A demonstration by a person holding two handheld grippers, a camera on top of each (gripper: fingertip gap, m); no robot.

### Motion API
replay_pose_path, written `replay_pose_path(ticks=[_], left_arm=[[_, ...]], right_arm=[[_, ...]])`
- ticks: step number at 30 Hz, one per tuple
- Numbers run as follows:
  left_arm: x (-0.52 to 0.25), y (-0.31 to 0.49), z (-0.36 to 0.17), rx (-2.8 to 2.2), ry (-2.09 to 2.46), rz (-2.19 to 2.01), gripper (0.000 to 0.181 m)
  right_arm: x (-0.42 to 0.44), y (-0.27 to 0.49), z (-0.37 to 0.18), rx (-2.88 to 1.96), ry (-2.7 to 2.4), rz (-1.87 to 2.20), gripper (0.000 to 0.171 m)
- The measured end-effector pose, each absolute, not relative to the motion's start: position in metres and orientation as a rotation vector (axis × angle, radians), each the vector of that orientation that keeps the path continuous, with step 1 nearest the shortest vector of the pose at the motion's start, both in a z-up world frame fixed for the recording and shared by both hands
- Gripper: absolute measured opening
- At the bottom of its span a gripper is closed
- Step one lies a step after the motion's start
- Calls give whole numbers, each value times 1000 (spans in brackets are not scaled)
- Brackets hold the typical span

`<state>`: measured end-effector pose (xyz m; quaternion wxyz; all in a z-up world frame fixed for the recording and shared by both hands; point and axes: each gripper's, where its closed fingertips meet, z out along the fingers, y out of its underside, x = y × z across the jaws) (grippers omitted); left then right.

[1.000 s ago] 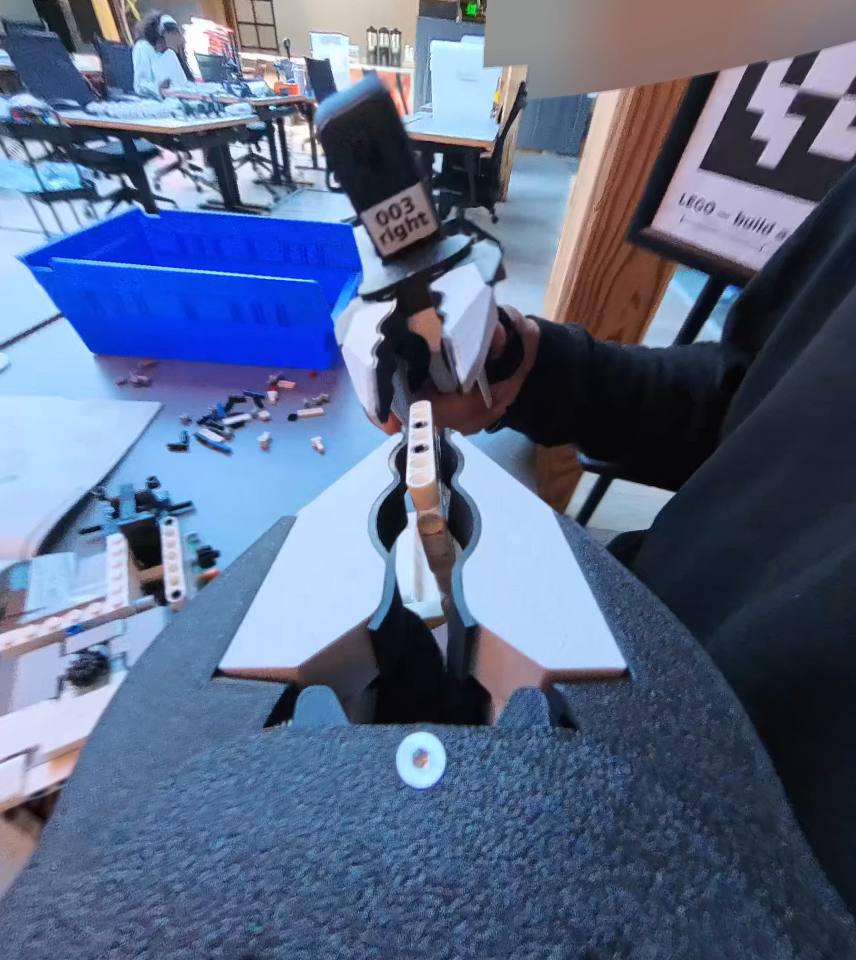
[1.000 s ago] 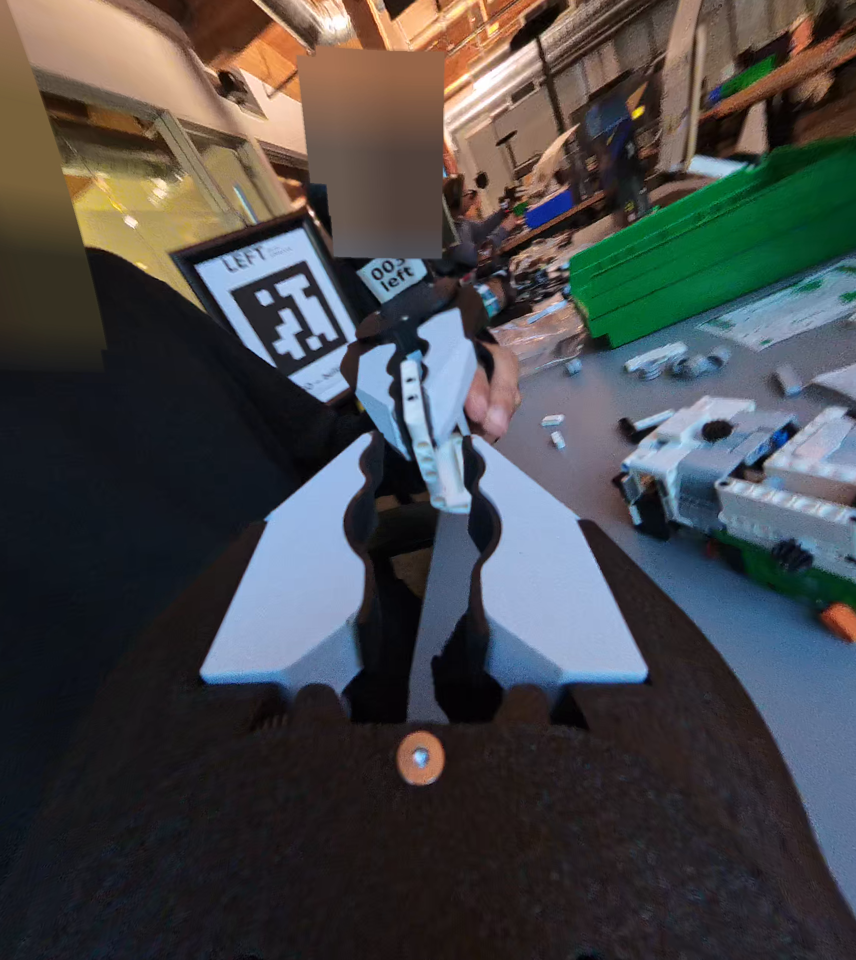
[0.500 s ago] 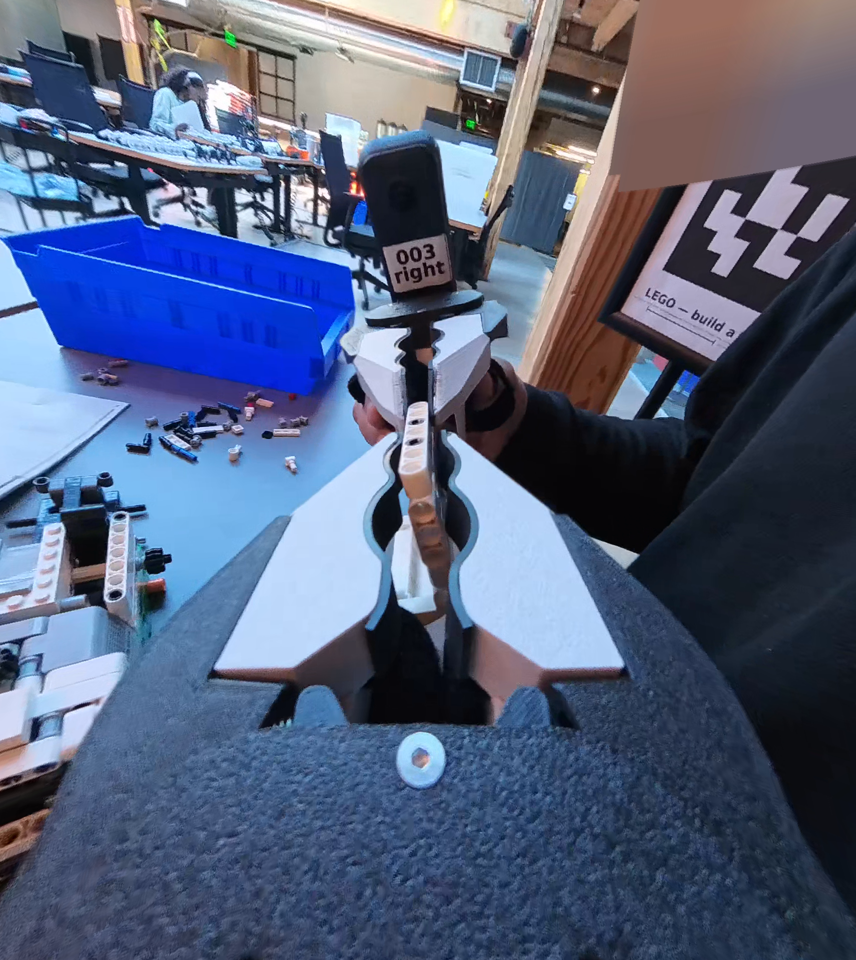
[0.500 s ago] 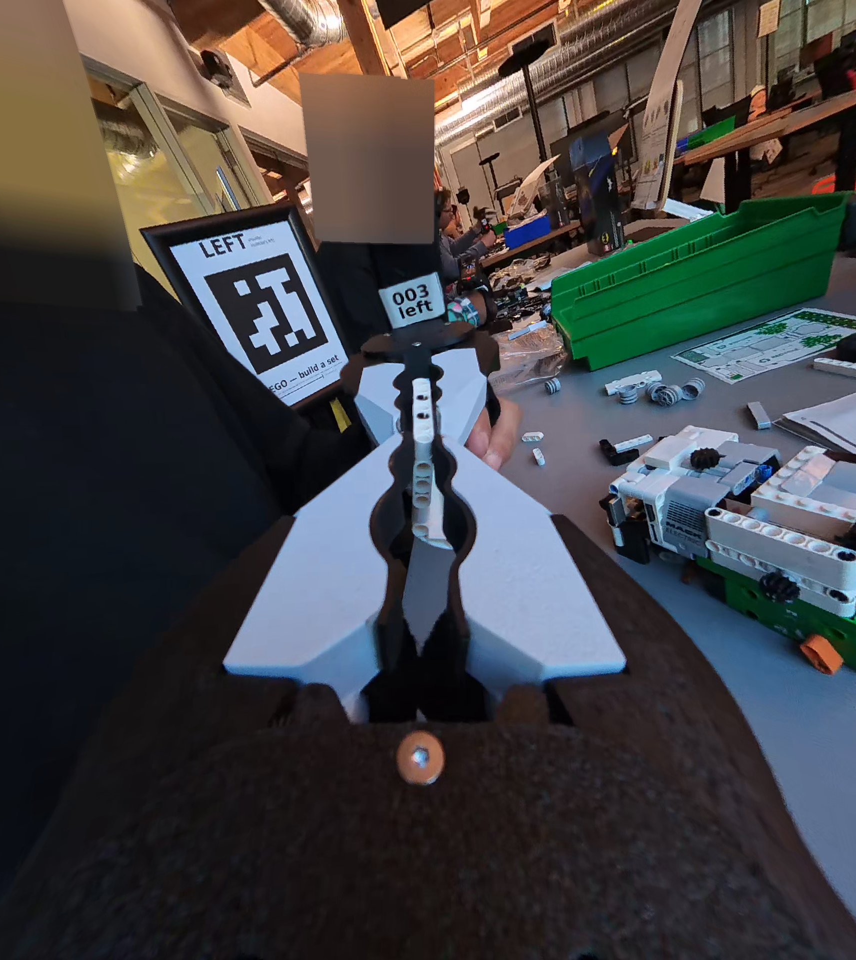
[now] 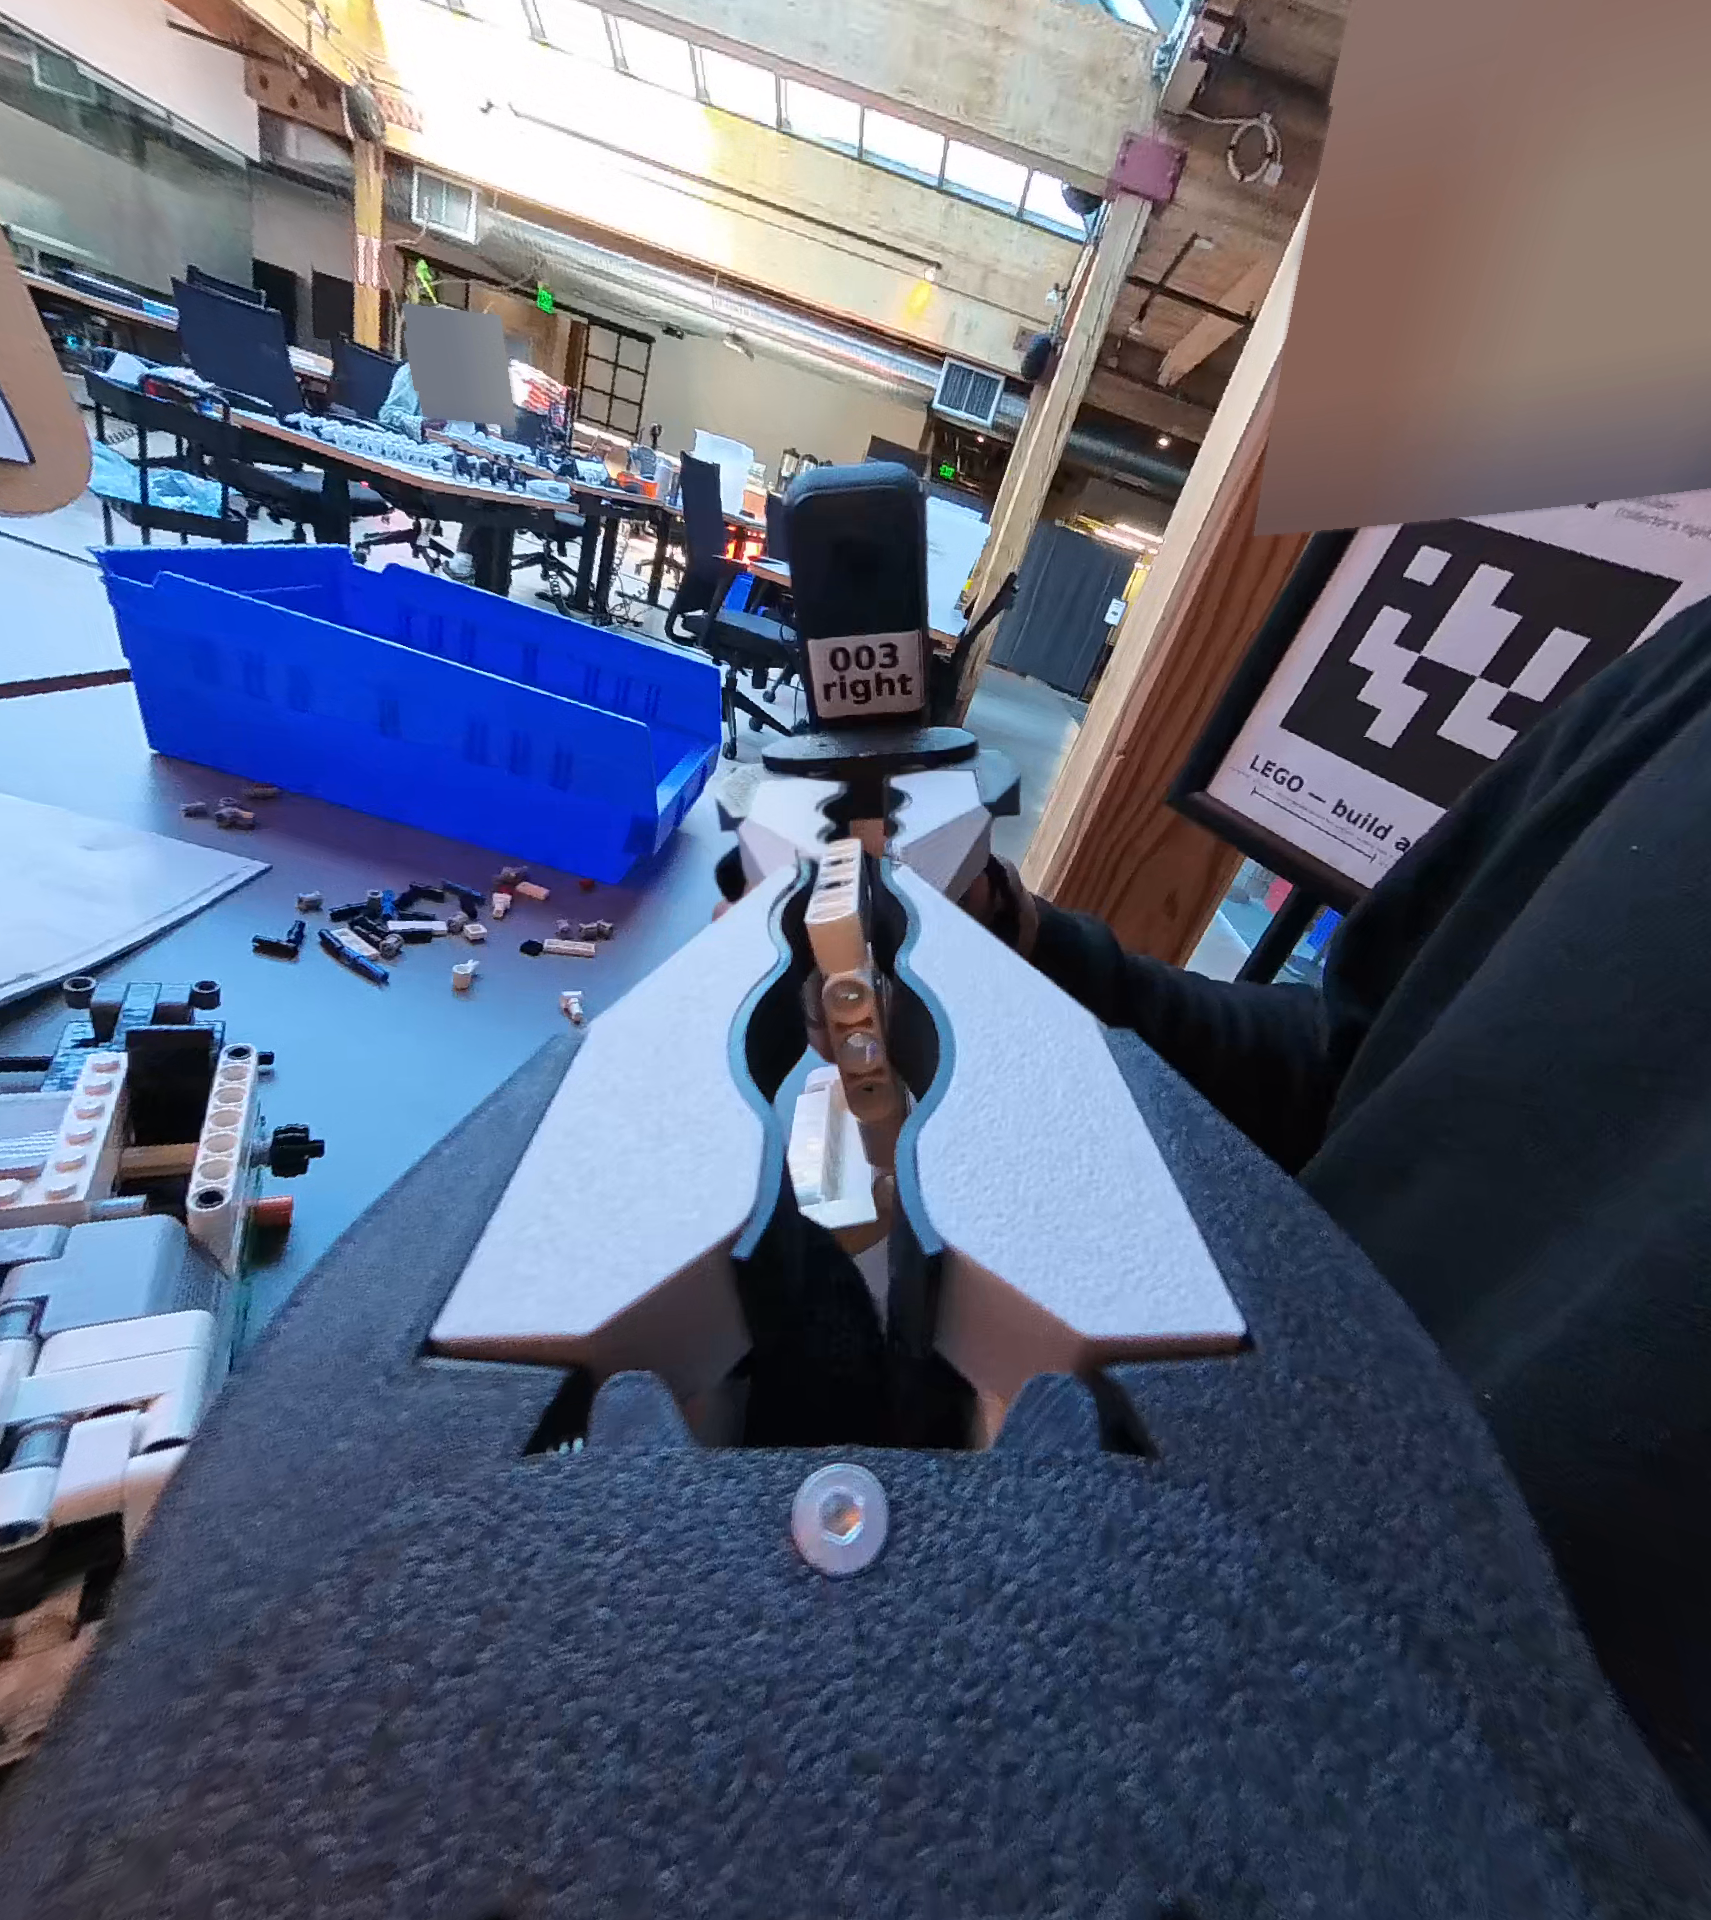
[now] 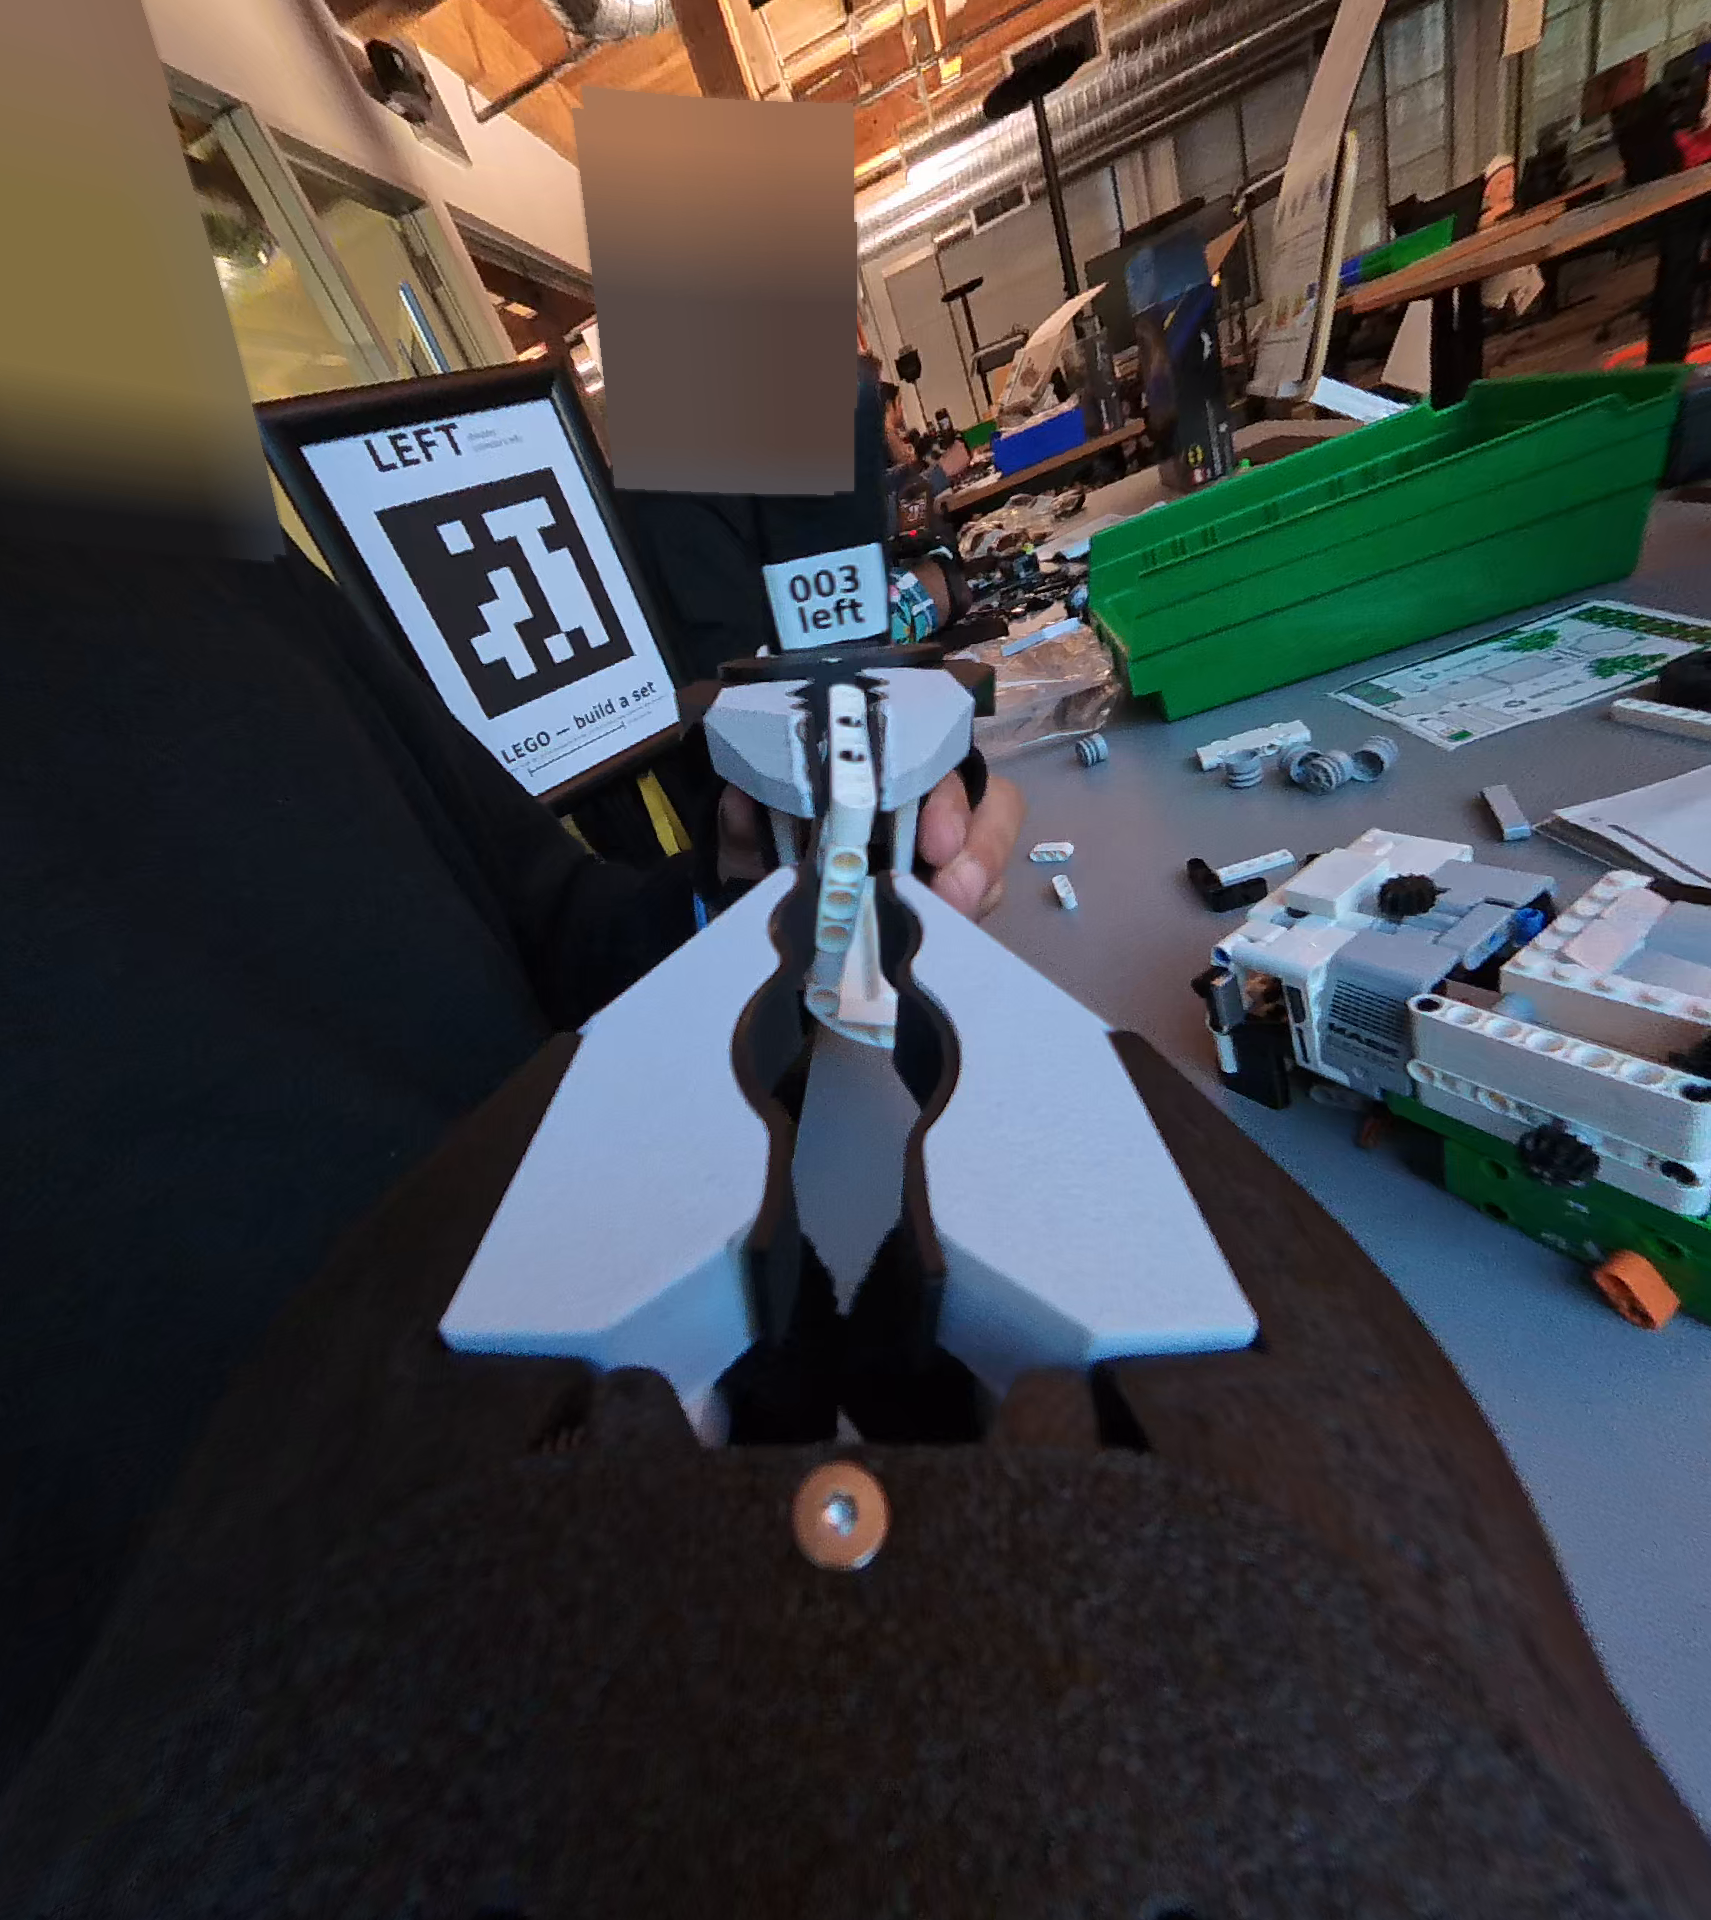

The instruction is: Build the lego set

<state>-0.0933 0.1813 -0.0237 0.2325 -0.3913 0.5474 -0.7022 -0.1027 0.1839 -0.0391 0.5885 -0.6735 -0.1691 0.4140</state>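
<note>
My left gripper [image 5: 838,883] and right gripper [image 6: 846,883] face each other above the table, tip to tip. A white beam with holes [image 5: 835,914] is held between them. The left gripper is shut on one end of the beam, with a small white piece [image 5: 825,1153] attached deeper between its fingers. The right gripper is shut on the other end of the beam [image 6: 846,894]. The left gripper [image 6: 840,748] shows farther off in the right wrist view. The partly built white, grey and green truck [image 6: 1505,1060] lies on the table to the right, also seen in the left wrist view [image 5: 51,1247].
A blue bin [image 5: 415,707] stands behind scattered small pieces [image 5: 415,925]. A green bin [image 6: 1350,551], an instruction sheet [image 6: 1537,665] and grey round parts [image 6: 1318,764] lie beyond the truck. My dark sleeve and body fill one side of each view. The grippers are tip to tip, or close to it.
The right gripper's fingers have closed onto the beam, and the beam now sits deeper between them. Both grippers have levelled out and steadied; the beam stands straighter.
</note>
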Motion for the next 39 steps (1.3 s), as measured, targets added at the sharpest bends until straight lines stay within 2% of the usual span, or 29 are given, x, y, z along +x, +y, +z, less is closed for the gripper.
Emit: replay_pose_path(ticks=[7,12,19,23,39], left_arm=[[-93,175,-27,-1052,1539,-1930,11],[-92,171,-24,-1038,1558,-1924,5],[-91,180,-19,-1046,1468,-1958,14],[-93,176,-19,-1033,1476,-1973,7],[-89,178,-22,-1109,1389,-2028,6]], right_arm=[[-112,183,-41,-1610,-465,916,7],[-115,185,-41,-1597,-461,910,7],[-107,185,-32,-1509,-403,964,6],[-109,186,-29,-1467,-367,1027,7],[-110,185,-39,-1508,-401,975,8]])
